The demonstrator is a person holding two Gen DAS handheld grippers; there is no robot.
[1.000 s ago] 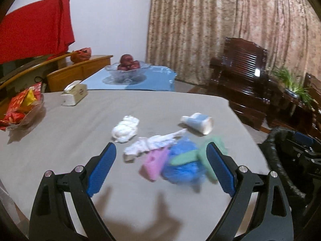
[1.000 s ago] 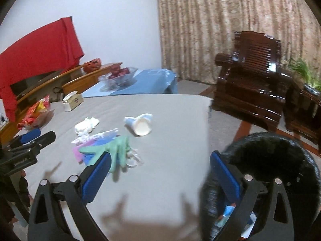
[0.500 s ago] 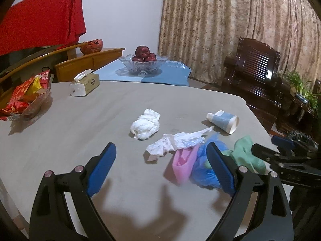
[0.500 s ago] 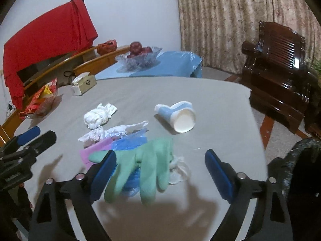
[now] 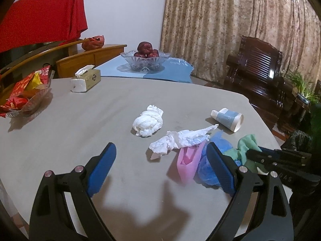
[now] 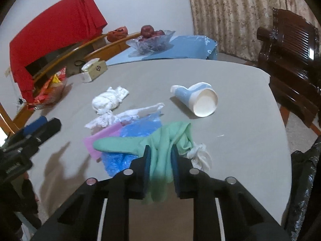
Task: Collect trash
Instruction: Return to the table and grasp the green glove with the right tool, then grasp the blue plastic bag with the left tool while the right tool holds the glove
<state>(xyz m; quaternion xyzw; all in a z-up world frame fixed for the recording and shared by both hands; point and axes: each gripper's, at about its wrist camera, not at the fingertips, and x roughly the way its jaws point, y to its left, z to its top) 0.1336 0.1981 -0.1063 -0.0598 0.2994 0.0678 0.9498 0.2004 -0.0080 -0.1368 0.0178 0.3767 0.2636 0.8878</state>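
Closed since half a second ago: right hand-held gripper (image 6: 160,156), now pinching green glove (image 6: 160,140) at lower centre, atop the bench (image 6: 230,130) litter. Left hand-held gripper (image 5: 160,158) spread, empty. Farther up: paper cup (image 6: 197,100), uncollected.

Tissue box (image 5: 86,79), snack basket (image 5: 24,98) — fruit bowl (image 5: 145,60) beyond.

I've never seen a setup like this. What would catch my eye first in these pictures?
Probably the right hand-held gripper, its blue pads pinched on a green glove at the near end of a litter heap on the grey table. Beyond it a paper cup lies tipped on its side. The left hand-held gripper hangs open over the table.
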